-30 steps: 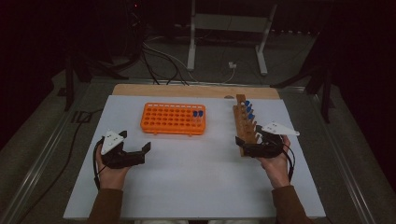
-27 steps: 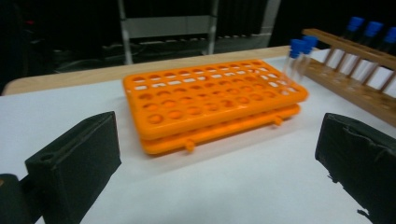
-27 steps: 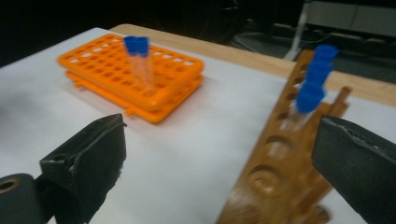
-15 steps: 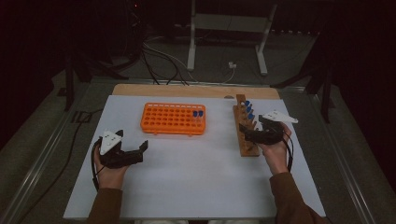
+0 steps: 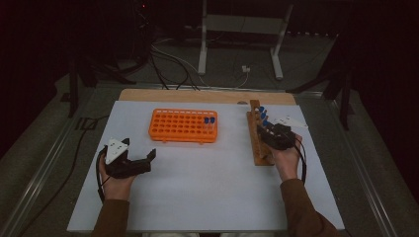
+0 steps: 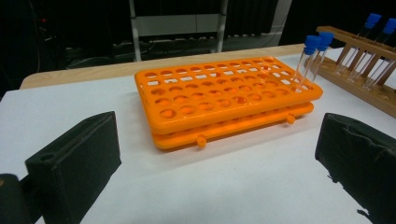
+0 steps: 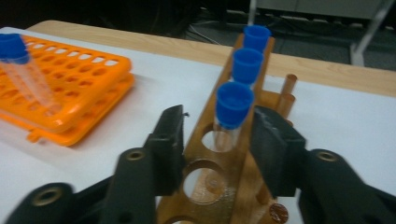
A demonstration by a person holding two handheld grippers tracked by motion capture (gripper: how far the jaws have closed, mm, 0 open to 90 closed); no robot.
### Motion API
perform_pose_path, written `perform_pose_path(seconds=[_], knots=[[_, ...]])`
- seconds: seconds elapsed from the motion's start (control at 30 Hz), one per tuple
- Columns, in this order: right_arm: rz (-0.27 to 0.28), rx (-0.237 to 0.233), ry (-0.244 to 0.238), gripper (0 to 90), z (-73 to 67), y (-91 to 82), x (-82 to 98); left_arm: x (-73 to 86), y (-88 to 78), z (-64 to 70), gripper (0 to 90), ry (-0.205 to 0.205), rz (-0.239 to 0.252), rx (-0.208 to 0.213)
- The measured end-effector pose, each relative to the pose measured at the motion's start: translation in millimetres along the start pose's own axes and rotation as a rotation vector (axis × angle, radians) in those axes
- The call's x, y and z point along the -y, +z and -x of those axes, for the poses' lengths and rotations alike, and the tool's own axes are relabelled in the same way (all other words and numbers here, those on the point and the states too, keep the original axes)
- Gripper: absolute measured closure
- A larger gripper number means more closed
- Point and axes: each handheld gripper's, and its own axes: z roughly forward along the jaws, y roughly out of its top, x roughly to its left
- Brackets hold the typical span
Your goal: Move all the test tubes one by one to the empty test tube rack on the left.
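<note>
Dark room, cables and metal stand legs on floor behind table [image 5: 197,197], white sheet on top.

High view: orange rack [image 5: 184,126] mid-table, two blue-capped tubes [image 5: 209,121] at its right end. Wooden rack [image 5: 258,143] to right, blue-capped tubes inside. Left tongs [image 5: 143,159] low on left, jaws apart, holding nothing. Right tongs [image 5: 263,131] over wooden rack.

Left gripper view: orange rack [image 6: 224,95] ahead, between spread jaws.

Right gripper view: right tongs [image 7: 215,135] straddle wooden rack [image 7: 233,158], jaws apart either side of nearest capped tube [image 7: 231,112], not touching it.
</note>
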Motion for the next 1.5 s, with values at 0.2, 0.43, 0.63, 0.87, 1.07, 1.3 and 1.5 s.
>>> perform_pose_path(seconds=[0.2, 0.43, 0.63, 0.87, 1.07, 1.3, 1.5], knots=[[-0.005, 0.013, 0.021, 74.7, 1.0, 5.2, 1.9, 1.1, 1.8, 0.5, 0.9, -0.002, -0.010, 0.004], [0.002, 0.033, -0.007, 76.7, -4.1, 9.4, 1.2, 2.0, 2.6, -0.2, 1.0, -0.010, -0.020, 0.004], [0.008, 0.041, 0.010, 76.4, -4.3, 12.9, 0.8, 1.9, 2.9, -0.1, 1.0, -0.012, -0.019, 0.005], [0.008, 0.032, 0.001, 75.9, -3.1, 13.4, 0.6, 2.2, 3.6, 0.6, 1.0, -0.009, -0.027, 0.002], [0.014, 0.023, -0.008, 73.3, -2.1, 14.1, 0.5, 2.3, 3.7, 0.7, 1.2, -0.011, -0.030, 0.003], [0.016, 0.025, -0.050, 77.5, -4.3, 14.3, 0.2, 2.5, 3.8, 0.5, 1.2, -0.011, -0.031, 0.003], [0.027, 0.036, -0.060, 77.6, -3.6, 7.8, -2.1, 2.9, 4.0, 0.2, 1.2, -0.012, -0.031, 0.003]])
